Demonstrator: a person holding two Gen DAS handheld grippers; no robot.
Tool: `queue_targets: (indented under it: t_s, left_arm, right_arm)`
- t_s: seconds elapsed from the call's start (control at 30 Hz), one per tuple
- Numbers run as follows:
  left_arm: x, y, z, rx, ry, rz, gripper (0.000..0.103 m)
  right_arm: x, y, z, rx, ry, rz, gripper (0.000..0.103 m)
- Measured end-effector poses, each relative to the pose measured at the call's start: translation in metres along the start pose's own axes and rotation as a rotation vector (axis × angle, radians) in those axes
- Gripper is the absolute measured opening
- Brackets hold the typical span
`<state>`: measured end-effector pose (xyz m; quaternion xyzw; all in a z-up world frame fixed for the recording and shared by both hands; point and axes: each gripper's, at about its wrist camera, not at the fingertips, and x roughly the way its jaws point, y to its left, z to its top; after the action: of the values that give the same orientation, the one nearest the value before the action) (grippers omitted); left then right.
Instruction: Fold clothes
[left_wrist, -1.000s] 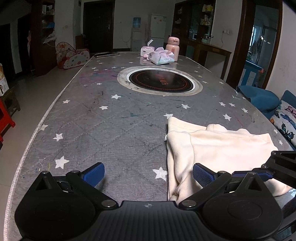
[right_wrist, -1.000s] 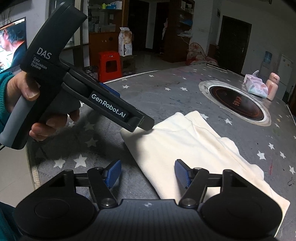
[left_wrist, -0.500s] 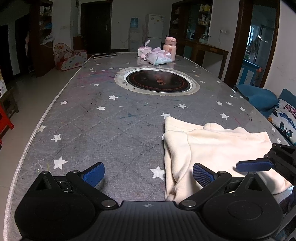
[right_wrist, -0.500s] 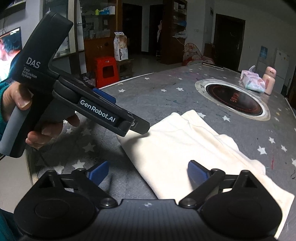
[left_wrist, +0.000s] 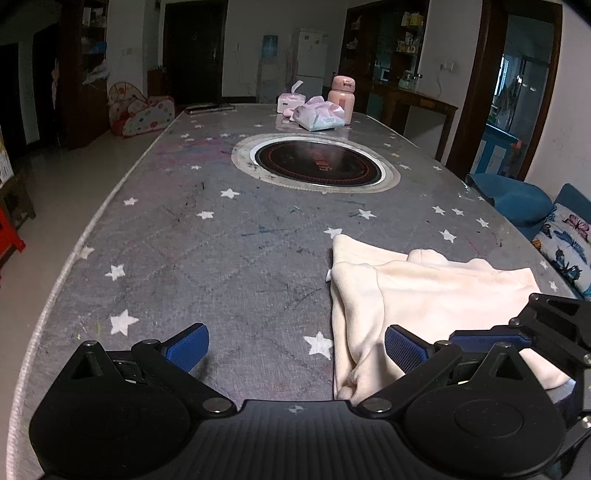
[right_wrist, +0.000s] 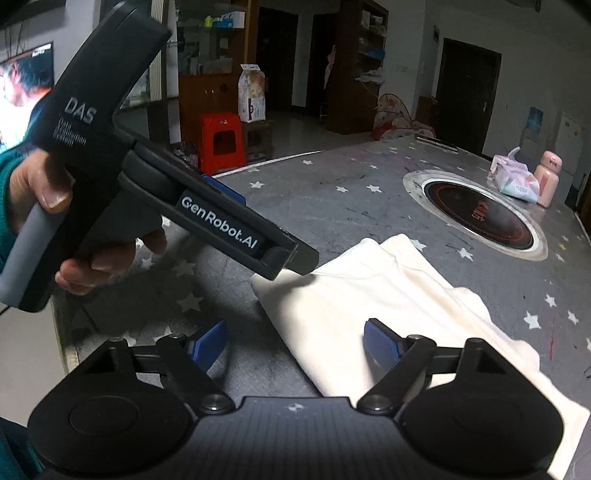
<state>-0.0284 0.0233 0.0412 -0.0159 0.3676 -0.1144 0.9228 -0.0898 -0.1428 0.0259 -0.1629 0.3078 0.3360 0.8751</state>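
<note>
A cream garment (left_wrist: 424, 291) lies folded flat on the grey star-patterned table (left_wrist: 203, 258), near its front right. My left gripper (left_wrist: 295, 347) hovers open at the garment's left edge, with its right finger over the cloth and its left finger over bare table. In the right wrist view the same garment (right_wrist: 369, 295) runs diagonally. My right gripper (right_wrist: 295, 345) is open and straddles its near corner, holding nothing. A hand (right_wrist: 33, 192) holds the left tool's black body (right_wrist: 221, 225), whose tip hangs just above the garment's far corner.
A round hob (left_wrist: 317, 166) is set into the table's middle. Tissue packs (left_wrist: 321, 116) and a pink bottle (left_wrist: 341, 98) stand at the far end. Blue seating (left_wrist: 517, 203) lines the right side. A red stool (right_wrist: 219, 142) is on the floor beyond the table's edge.
My right gripper's jaws are wider apart than one second ago, slightly narrower than half a second ago. The left gripper stays open and has shifted only slightly. The garment has not moved.
</note>
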Motion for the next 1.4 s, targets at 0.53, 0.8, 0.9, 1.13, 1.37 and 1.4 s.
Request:
queue_targets:
  t_s: [0.53,0.8,0.9,1.13,1.37,1.4]
  left_arm:
    - [-0.003,0.026,0.008,-0.197,0.002,-0.029,0.103]
    - [0.006,0.023,0.014,-0.349,0.042,-0.150,0.103]
    - [0.013,0.023,0.014,-0.414,0.068,-0.197,0.103]
    - [0.032,0.024,0.006,-0.555,0.132,-0.303,0.087]
    - [0.049,0.025,-0.001,-0.681,0.190,-0.400,0.046]
    - [0.049,0.024,-0.001,-0.673,0.188,-0.398,0.038]
  right_arm:
    - [0.010,0.012,0.005,-0.076,0.037,-0.046,0.030]
    - [-0.005,-0.007,0.009,0.017,-0.018,-0.010,0.009]
    - [-0.013,-0.014,0.011,0.055,-0.043,0.001,0.007]
    - [-0.026,-0.022,0.013,0.104,-0.085,0.010,0.005]
    - [-0.032,-0.024,0.011,0.114,-0.098,0.023,0.004]
    - [-0.033,-0.026,0.009,0.121,-0.097,0.022,0.004]
